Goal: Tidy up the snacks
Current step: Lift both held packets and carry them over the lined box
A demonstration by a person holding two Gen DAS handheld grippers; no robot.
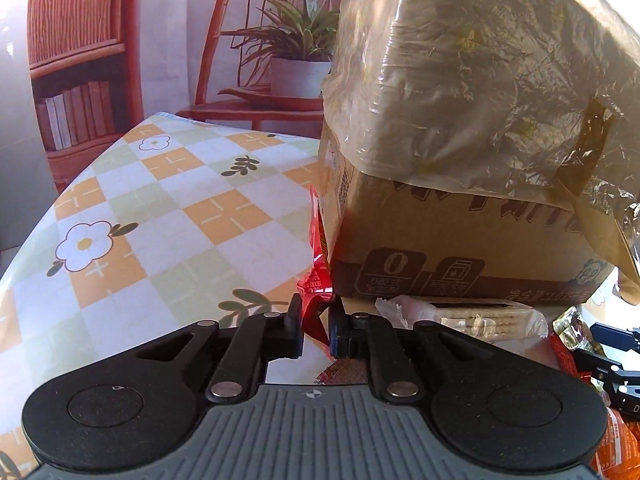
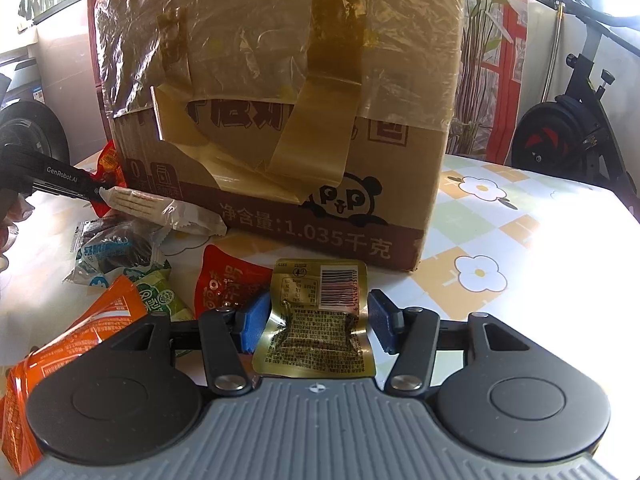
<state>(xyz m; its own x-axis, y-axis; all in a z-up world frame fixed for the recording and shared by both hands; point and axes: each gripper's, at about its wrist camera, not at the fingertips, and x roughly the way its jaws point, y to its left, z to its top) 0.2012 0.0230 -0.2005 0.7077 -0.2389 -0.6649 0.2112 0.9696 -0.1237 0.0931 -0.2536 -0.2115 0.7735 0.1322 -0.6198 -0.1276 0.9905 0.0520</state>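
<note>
L gripper clamps red packet, long axis upright; R gripper apart.

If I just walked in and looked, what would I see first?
Probably the big cardboard box, wrapped in crinkly plastic and brown tape, standing on the flowery checked tablecloth. Next, the left gripper pinching a shiny red snack packet at the box's corner. In front of the box, a gold packet sits between the right gripper's blue pads, with more snacks scattered to its left.
</note>
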